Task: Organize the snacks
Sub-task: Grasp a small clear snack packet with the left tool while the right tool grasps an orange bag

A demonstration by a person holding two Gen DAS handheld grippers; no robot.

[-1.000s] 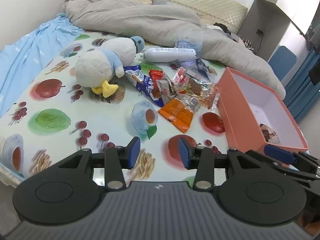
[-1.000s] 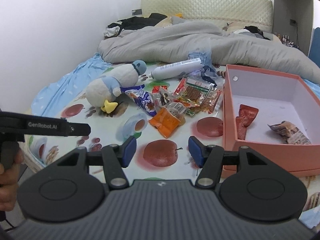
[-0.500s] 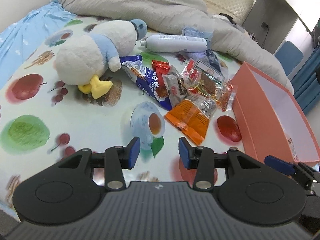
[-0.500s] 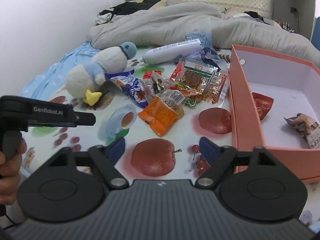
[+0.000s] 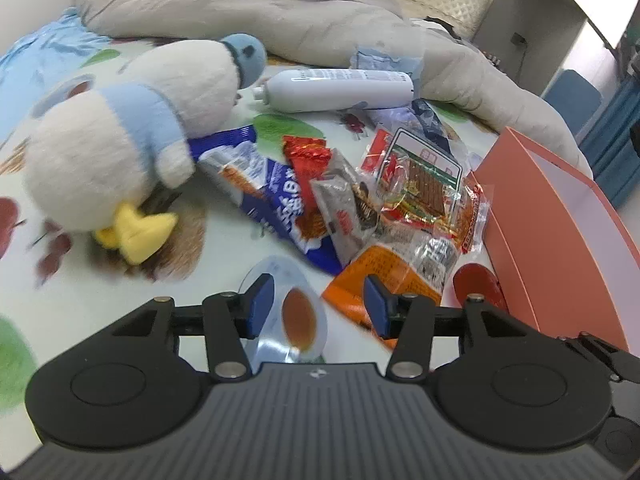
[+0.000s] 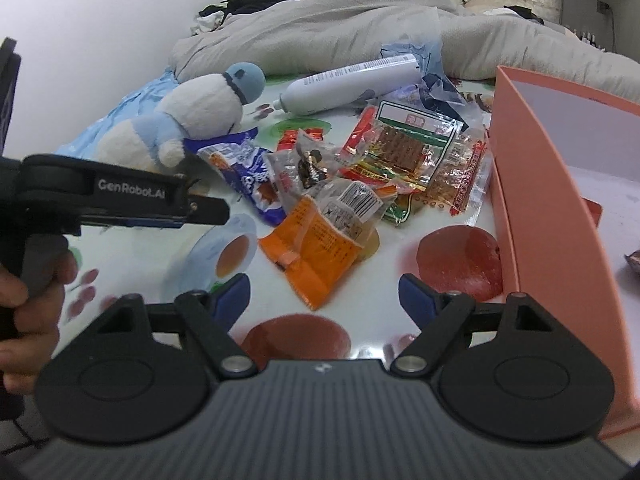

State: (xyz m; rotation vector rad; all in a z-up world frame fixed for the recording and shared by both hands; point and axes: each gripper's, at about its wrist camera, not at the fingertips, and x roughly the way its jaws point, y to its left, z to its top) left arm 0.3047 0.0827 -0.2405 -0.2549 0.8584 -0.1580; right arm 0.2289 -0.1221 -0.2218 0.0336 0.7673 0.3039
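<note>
**Both grippers hover over the snack pile, jaws released**

A heap of crinkly snack packets lies on the bed's glossy fruit-printed sheet (image 6: 460, 256), just beside the salmon-pink cardboard box (image 6: 548, 208).

The left gripper (image 5: 318, 306) has just been opening its jaws; they stand apart with nothing between them, above a printed teacup motif, and the orange packet (image 5: 384, 276) sits at about 1 o'clock from them. In the right wrist view that same flat, rectangular orange packet (image 6: 316, 252) carries a clear, barcoded wrapper on its upper end.

The right gripper (image 6: 324, 298) has its blue-padded jaws spread wide and empty, after widening a moment ago; the orange packet lies at 12 o'clock from them. At 9 o'clock in that view a hand (image 6: 28, 300) grips the black handle of the left gripper.

Behind the orange packet lie a blue foil bag (image 5: 280, 200), a small red foil sachet (image 5: 306, 154), a grey see-through pouch (image 5: 346, 208) and a clear pack of brown strips (image 6: 404, 148). At 10 o'clock a fuzzy white plush duck (image 5: 120, 136) with a yellow beak lies on its side. A smooth white bottle (image 5: 340, 88) lies flat at 12 o'clock, against a rumpled grey quilt (image 5: 248, 4).
</note>
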